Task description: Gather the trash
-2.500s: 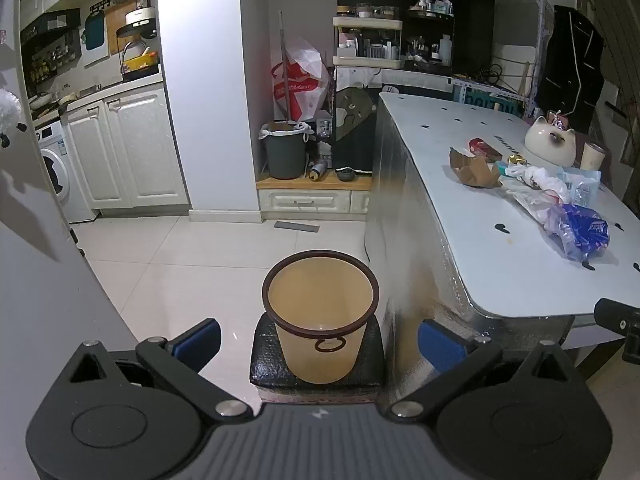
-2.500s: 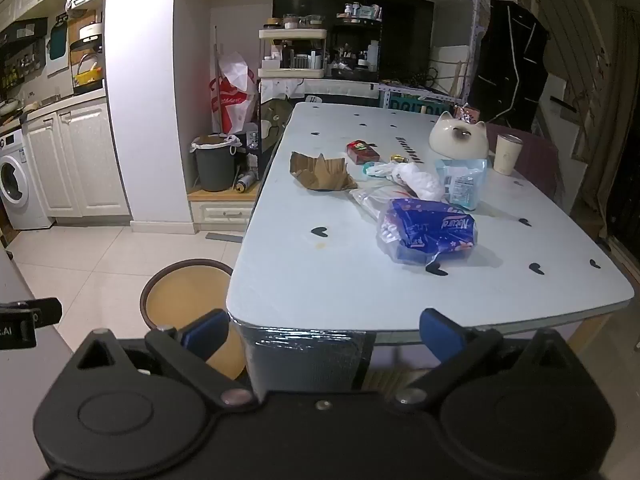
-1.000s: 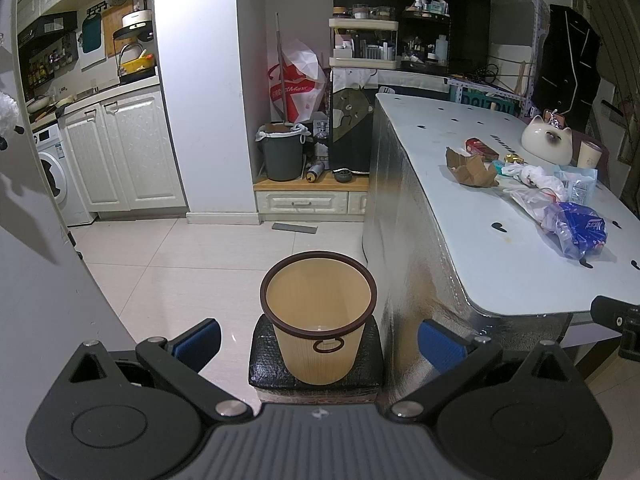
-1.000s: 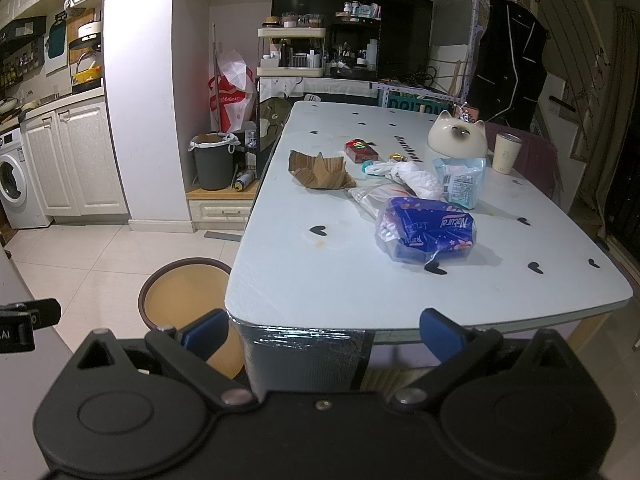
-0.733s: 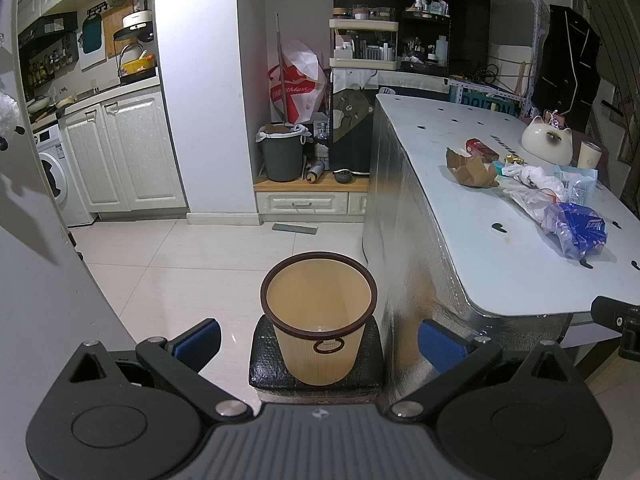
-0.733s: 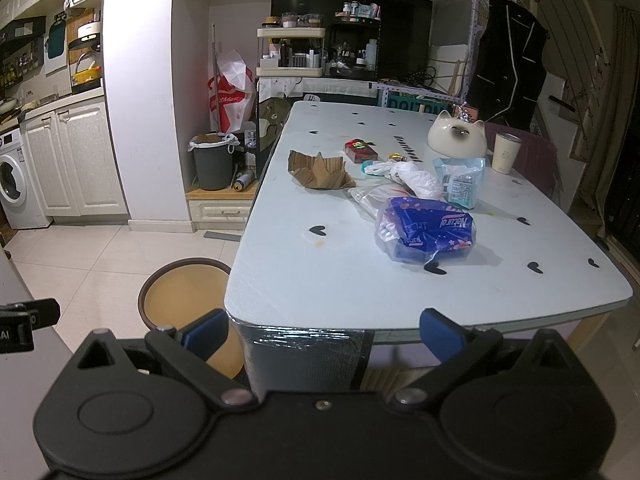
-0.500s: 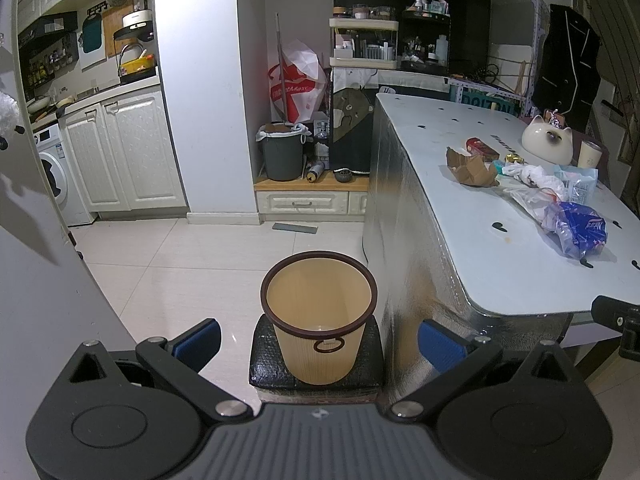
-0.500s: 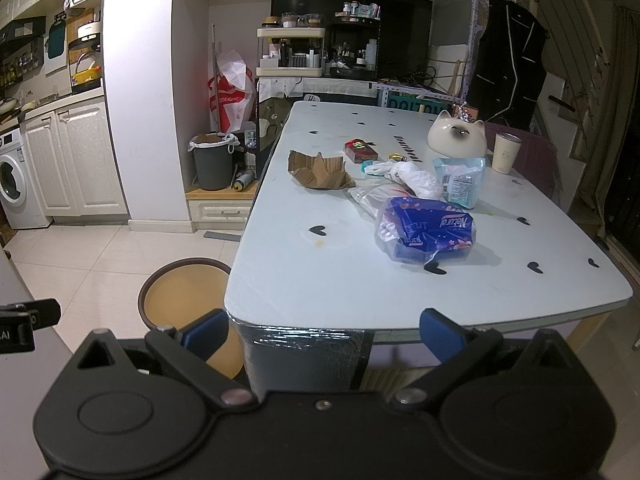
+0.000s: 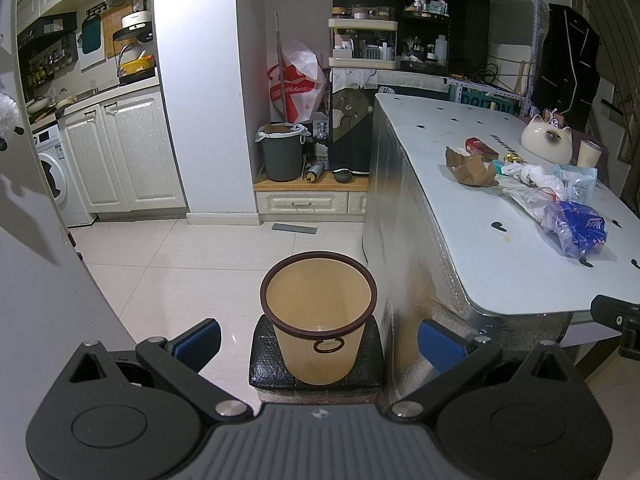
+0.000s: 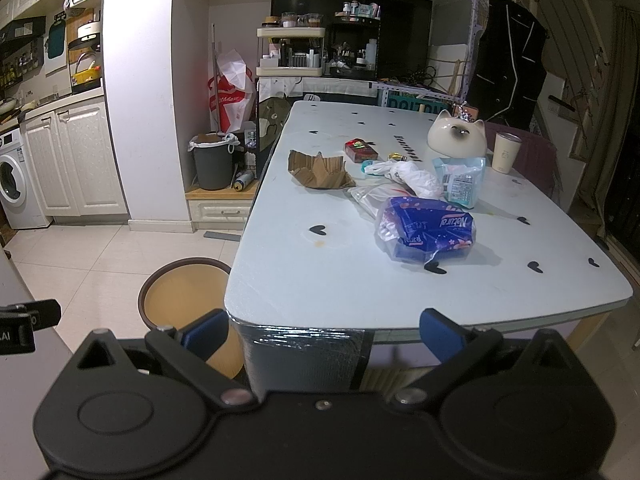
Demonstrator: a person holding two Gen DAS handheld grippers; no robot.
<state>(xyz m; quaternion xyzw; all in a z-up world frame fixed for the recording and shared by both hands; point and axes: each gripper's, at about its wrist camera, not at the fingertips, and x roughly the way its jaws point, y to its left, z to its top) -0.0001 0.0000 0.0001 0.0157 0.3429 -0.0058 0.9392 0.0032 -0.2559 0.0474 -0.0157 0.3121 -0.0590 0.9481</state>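
The left gripper (image 9: 318, 340) is spread wide and holds nothing. Just ahead of it, between the fingers, an empty tan bin (image 9: 319, 316) stands upright on a dark pad (image 9: 260, 364) on the floor. Beyond the right finger rises the table (image 9: 460, 184).

The right gripper (image 10: 322, 330) is also wide open and empty, held short of the near edge of the table (image 10: 360, 292). Past its left finger the bin (image 10: 180, 304) shows beside the table corner. Ahead, nearer the right finger, lies a blue pack in clear plastic (image 10: 426, 234). Farther on are a clear bag (image 10: 370, 196), a white bag (image 10: 414, 176) and a teal packet (image 10: 460, 182); ahead of the left finger, torn cardboard (image 10: 320, 170). Beyond them sit a red box (image 10: 361, 150), a cat figure (image 10: 456, 136) and a cup (image 10: 506, 152).
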